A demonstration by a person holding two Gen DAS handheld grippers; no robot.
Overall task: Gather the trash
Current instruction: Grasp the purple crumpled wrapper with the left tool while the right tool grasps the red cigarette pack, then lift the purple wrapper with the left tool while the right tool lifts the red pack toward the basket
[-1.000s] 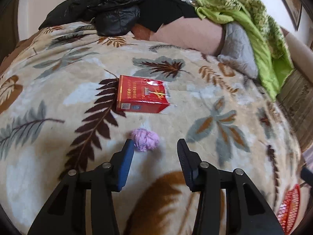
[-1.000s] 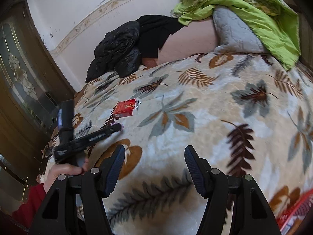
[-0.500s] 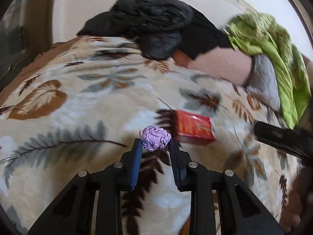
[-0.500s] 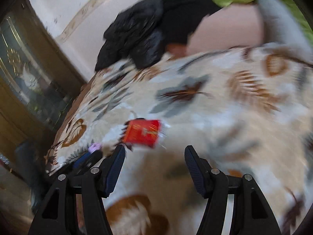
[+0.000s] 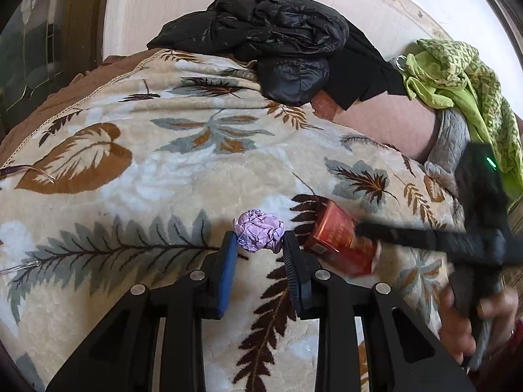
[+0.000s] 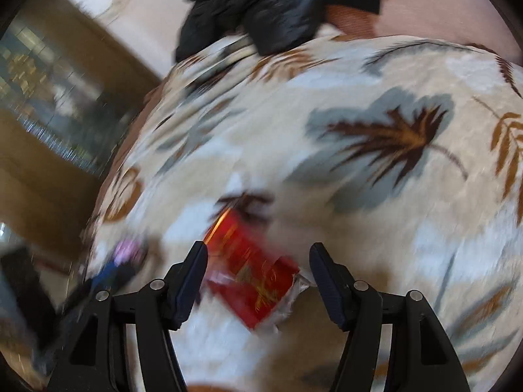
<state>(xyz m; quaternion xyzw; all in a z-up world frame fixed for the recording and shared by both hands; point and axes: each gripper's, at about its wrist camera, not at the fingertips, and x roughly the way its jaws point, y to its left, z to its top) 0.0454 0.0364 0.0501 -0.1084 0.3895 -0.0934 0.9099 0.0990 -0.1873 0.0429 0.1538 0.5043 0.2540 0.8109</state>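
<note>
Left claw: clenched on a crumpled purple paper ball, which is pinched between the blue pad and the ribbed black pad at the fingertips. The ball is seen sharply only in the left wrist view; in the right wrist view it appears as a small blurred purple patch at lower left, with the left claw's blue pad just below it.

Right claw: released, fingers well apart. A red box is framed between the fingers, tilted, with torn clear wrap at its lower right corner. Whether either finger is touching the box cannot be told; this view is motion-blurred. In the left wrist view the same red box is seen just right of the paper ball, on the bed, with one dark finger of the right claw crossing its right end. The hand gripping that tool is recorded only in this view, at the right edge.

Surroundings: both items are over a leaf-patterned blanket covering the bed. At the far side a black jacket is piled against the wall; it is also visible, blurred, at the top of the right wrist view. A green cloth and a grey pillow are shown only in the left wrist view.
</note>
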